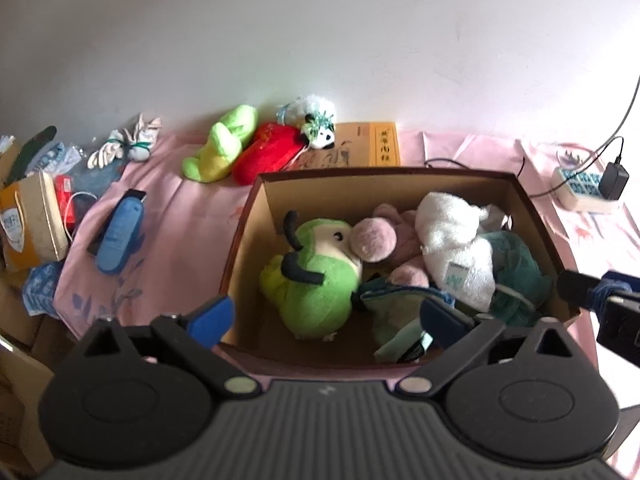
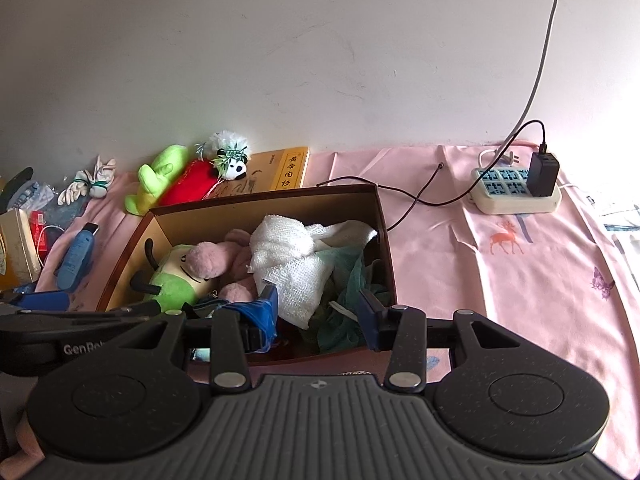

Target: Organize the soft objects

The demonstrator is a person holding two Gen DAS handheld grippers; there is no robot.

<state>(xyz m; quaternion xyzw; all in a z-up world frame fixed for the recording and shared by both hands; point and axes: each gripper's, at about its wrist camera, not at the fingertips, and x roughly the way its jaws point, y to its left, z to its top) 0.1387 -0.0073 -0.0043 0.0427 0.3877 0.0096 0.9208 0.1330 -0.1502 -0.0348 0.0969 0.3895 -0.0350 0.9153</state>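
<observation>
A brown cardboard box (image 1: 248,216) (image 2: 382,216) on the pink cloth holds a green plush (image 1: 316,276) (image 2: 176,280), a pink plush (image 1: 376,240) (image 2: 212,260), a white towel (image 1: 452,240) (image 2: 292,264) and a teal fabric piece (image 1: 516,264) (image 2: 348,276). My left gripper (image 1: 326,316) is open and empty above the box's near edge. My right gripper (image 2: 318,308) is open and empty over the box's near right part. A lime plush (image 1: 220,144) (image 2: 154,180), a red plush (image 1: 268,152) (image 2: 188,184) and a small panda toy (image 1: 320,128) (image 2: 230,160) lie by the wall behind the box.
A yellow book (image 1: 372,148) (image 2: 284,170) lies behind the box. A blue device (image 1: 118,232) (image 2: 76,256) and packets (image 1: 32,220) sit left. A power strip (image 2: 516,192) (image 1: 584,188) with a black charger and cables is at the right. White gloves (image 1: 124,146) lie at far left.
</observation>
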